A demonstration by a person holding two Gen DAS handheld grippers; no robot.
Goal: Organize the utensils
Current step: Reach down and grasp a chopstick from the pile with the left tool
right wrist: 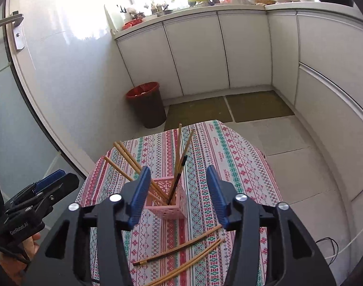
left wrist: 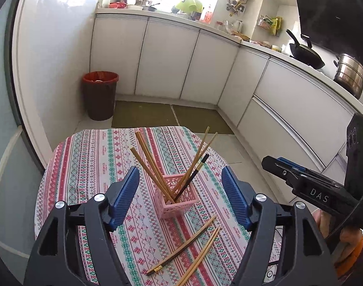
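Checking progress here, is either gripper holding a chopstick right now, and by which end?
Nothing is held: the left gripper and right gripper are both open and empty.

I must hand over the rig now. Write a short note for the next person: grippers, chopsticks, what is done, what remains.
Left gripper: open, holding nothing.
Right gripper: open, holding nothing.
Pink holder: upright in the middle of the table, with several chopsticks standing in it, one of them dark.
Loose chopsticks: three lie flat on the tablecloth, nearer to you than the holder; one has a dark end.
Done: most chopsticks are in the holder.
Left: put the three loose ones in.
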